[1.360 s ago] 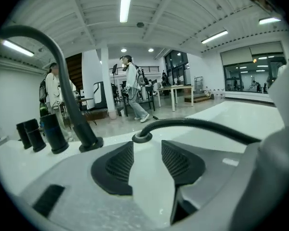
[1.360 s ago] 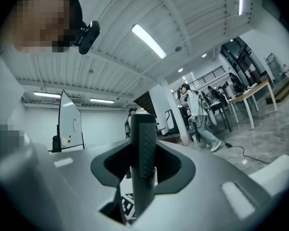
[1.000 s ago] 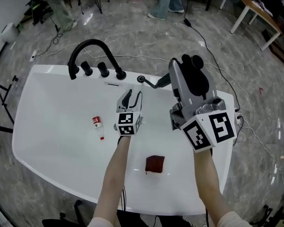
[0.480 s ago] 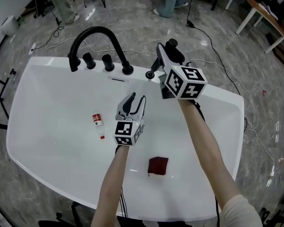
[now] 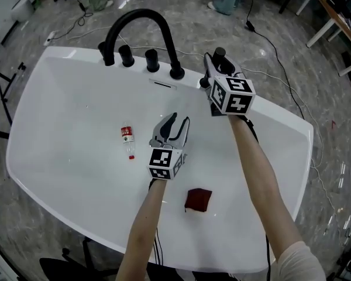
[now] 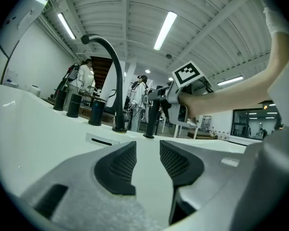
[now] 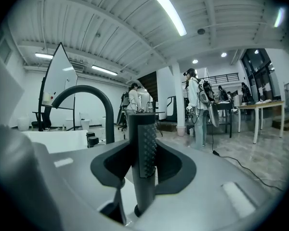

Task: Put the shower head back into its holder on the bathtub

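The shower head [image 7: 142,148] is a dark, studded stick that stands upright between my right gripper's [image 7: 143,159] jaws, which are shut on it. Its lower end meets the holder [image 7: 137,211] on the white bathtub's rim [image 5: 58,57]. From the head view, my right gripper [image 5: 213,75] is at the far rim, just right of the black faucet [image 5: 143,25], and the shower head's top [image 5: 220,54] sticks up above it. My left gripper [image 5: 176,122] hovers inside the tub, open and empty. In the left gripper view, the shower head [image 6: 152,114] stands ahead of those open jaws [image 6: 148,160].
Two black knobs [image 5: 126,54] stand left of the faucet base. A small red-capped bottle [image 5: 127,140] and a dark red cloth [image 5: 198,199] lie on the tub floor. Cables run across the marble floor beyond the tub, and people stand farther off.
My right gripper has come down from above the tub to the far rim beside the faucet, carrying the shower head. The left gripper has shifted only slightly, staying open.
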Demonstrator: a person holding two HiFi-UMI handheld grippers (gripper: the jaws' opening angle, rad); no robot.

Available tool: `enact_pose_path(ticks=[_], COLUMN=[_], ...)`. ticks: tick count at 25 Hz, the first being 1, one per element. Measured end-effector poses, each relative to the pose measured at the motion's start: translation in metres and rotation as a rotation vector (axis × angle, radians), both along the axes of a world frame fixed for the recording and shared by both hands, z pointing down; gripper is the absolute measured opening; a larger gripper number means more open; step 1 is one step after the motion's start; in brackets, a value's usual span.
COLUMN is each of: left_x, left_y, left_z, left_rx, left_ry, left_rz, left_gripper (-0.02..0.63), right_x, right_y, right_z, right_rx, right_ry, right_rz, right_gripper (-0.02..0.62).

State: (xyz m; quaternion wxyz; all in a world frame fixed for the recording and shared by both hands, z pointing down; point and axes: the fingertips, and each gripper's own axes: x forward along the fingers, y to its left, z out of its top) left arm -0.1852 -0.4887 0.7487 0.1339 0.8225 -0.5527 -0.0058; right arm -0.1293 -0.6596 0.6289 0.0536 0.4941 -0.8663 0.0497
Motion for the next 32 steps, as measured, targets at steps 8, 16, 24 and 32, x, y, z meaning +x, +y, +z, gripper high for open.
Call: enact_pose_path(ticks=[8,16,24,32], left_x=[-0.012,-0.006,0.014,0.046], left_y=[0.031,0.112,0.197,0.276], left_z=[-0.089,-0.262,-0.397,-0.394], left_rx=[0.024,0.131,0.29,0.229], left_ry=[0.059,0.064,0.144,0.171], left_rz=[-0.028,-0.045,0.053,0.119], left_gripper=[0.15,0.129,0.118,0.118], right_x=[0.003,0.046,0.067,0.077], right_y=[0.016,0.153,0.312,0.432], right_z=[-0.021,-0.17,-0.272,-0.293], right_rx=[-0.193,-0.144,-0.089,-0.103], right_ry=[-0.006,-0.221,-0.113,-0.21], right_rz=[-0.04,-0.051,-0.108,-0.132], right_gripper=[0.183,0.058,0.004,0.003])
